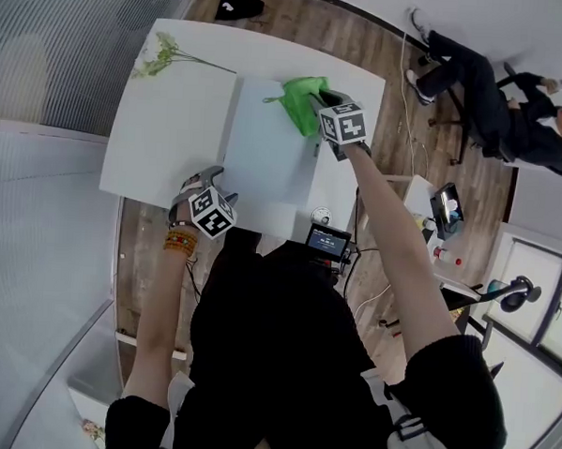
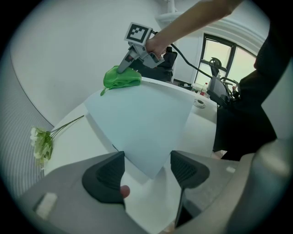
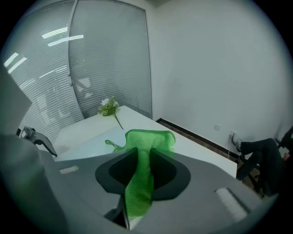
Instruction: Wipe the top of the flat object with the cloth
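The left claw [image 2: 147,157] stands wide, with the near corner of the pale blue flat rectangular board [image 1: 266,143] between its jaws on the white table [image 1: 164,128]. At the board's far right corner, the right claw [image 3: 143,171] pinches the green microfibre cloth [image 3: 149,139]. A white-flowered sprig [image 1: 163,55] lies at the far left.

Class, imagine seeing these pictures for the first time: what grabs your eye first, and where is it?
The bright green cloth, pinched in the right gripper at the pale blue sheet's far right corner on the white table. Next, the flower sprig at the table's far left corner.
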The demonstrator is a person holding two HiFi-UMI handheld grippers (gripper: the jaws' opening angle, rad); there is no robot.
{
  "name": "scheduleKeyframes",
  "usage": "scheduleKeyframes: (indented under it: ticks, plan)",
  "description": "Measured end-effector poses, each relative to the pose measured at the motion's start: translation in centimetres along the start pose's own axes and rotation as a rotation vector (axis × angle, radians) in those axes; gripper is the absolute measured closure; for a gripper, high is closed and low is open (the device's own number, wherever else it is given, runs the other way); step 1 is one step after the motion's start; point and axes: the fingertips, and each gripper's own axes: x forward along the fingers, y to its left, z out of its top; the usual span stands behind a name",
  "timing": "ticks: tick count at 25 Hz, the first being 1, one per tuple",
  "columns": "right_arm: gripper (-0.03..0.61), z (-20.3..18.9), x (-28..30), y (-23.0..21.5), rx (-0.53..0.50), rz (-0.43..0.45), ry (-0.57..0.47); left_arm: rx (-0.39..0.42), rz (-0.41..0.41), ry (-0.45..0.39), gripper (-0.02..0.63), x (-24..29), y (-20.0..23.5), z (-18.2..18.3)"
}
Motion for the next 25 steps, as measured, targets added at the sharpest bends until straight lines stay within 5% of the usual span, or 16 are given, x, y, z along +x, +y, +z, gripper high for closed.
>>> scheduleKeyframes:
  ticks: [7,12,25]
  plan:
    - [0.468,-1.2,3.3,-0.4,-0.007,-0.026,0.087,0.006,-0.005,0.005,0.298,-0.2,-0.2,0.4]
    - [0.478,-1.2,3.3,0.9,-0.172,-0.061,0.093,0.015,-0.010,0.013,0.296,-0.4,-0.2,0.2]
    - [0.489,-2.0,3.1,5.0,-0.264,0.007,0.089,0.021,-0.024,0.019,0.293,-0.3,-0.1,0.0]
